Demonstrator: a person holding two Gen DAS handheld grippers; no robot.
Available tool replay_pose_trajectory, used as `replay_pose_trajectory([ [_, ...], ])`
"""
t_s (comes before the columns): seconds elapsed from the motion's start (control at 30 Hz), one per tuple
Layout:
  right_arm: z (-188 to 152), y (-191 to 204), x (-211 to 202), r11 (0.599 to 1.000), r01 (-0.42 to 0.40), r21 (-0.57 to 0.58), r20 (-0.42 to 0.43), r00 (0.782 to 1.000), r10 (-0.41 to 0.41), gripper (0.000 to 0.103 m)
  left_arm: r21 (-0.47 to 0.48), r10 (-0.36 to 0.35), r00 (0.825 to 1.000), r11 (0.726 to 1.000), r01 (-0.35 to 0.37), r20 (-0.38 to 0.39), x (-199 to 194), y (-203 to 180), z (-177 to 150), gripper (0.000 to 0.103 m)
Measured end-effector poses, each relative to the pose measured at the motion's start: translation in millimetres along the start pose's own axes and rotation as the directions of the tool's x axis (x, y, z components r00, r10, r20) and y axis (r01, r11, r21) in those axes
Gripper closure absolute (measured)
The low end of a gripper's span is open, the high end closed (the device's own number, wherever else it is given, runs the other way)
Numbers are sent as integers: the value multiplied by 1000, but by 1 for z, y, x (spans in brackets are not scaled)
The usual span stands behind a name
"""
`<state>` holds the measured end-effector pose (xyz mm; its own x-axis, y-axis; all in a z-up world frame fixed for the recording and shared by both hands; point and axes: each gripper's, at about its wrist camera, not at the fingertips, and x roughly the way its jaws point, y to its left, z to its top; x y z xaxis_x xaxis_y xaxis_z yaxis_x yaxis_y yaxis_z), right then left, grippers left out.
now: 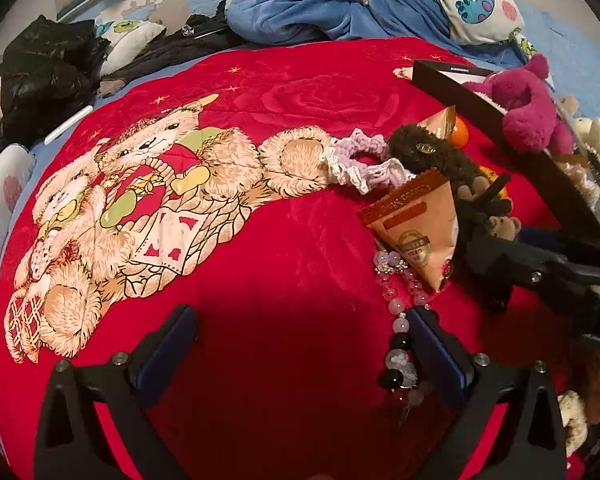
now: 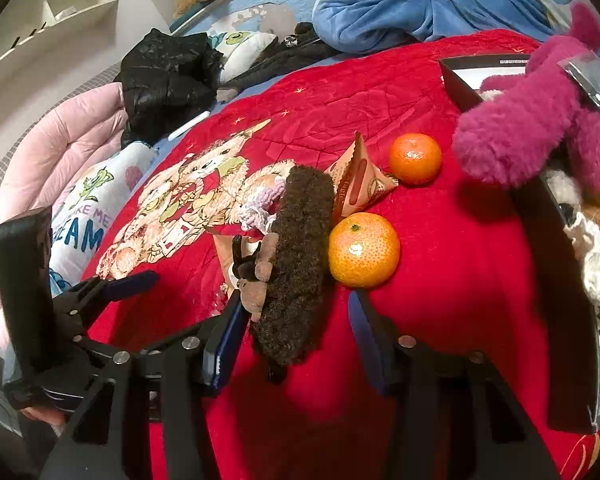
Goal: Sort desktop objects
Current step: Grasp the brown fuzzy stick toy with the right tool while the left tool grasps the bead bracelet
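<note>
My right gripper (image 2: 296, 300) straddles a long brown fuzzy toy (image 2: 300, 264) with a small plush charm (image 2: 256, 276). The left pad touches it, red cloth shows at the right pad, so the gripper is open. Two tangerines (image 2: 364, 250) (image 2: 415, 158) and a triangular snack packet (image 2: 360, 184) lie just beyond. My left gripper (image 1: 300, 314) stands wide open over bare red blanket (image 1: 284, 240). A bead chain (image 1: 400, 308) runs along its right finger (image 1: 432, 344). Another packet (image 1: 420, 228), a lilac crocheted scrunchie (image 1: 364, 160) and the fuzzy toy (image 1: 432, 152) lie to its right.
A black box (image 2: 560, 260) at the right holds plush toys, with a magenta plush (image 2: 540, 140) hanging over its rim. A black jacket (image 2: 164, 76), a pink quilt (image 2: 68, 148) and blue bedding (image 2: 400, 0) ring the blanket. A white shelf (image 2: 52, 20) stands at the far left.
</note>
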<state>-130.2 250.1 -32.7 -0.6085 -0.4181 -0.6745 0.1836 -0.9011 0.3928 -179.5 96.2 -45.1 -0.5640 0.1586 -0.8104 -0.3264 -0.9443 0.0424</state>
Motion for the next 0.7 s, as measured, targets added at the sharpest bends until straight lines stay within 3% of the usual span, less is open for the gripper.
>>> replay_pose_trajectory([
  [0.2, -2, 3, 2, 1000, 15, -18, 0, 1000, -15, 75, 1, 13, 1000, 1000, -13, 7, 2, -2, -2, 0],
  [0.37, -2, 6, 3, 999, 27, -30, 10, 1000, -26, 76, 0, 13, 1000, 1000, -13, 16, 2, -2, -2, 0],
  [0.4, -2, 6, 3, 999, 28, -32, 12, 1000, -28, 77, 3, 13, 1000, 1000, -13, 20, 1, -2, -2, 5],
  [0.47, -2, 7, 3, 999, 31, -38, 13, 999, -30, 77, 11, 3, 999, 1000, -4, 44, -5, -6, -1, 24],
  [0.53, -2, 8, 2, 998, 35, -44, 14, 999, -35, 77, 17, -9, 998, 1000, 8, 61, -11, -9, -1, 61],
  [0.57, -2, 9, 2, 998, 37, -46, 15, 999, -37, 77, 20, -10, 998, 1000, 8, 65, -13, -11, -1, 67],
  [0.63, -2, 10, 0, 998, 44, -53, 19, 999, -43, 77, 28, -13, 997, 1000, 11, 71, -15, -15, 0, 92],
  [0.7, -2, 11, 1, 997, 48, -60, 20, 999, -46, 77, 33, 12, 996, 999, -14, 83, -17, -18, 0, 93],
])
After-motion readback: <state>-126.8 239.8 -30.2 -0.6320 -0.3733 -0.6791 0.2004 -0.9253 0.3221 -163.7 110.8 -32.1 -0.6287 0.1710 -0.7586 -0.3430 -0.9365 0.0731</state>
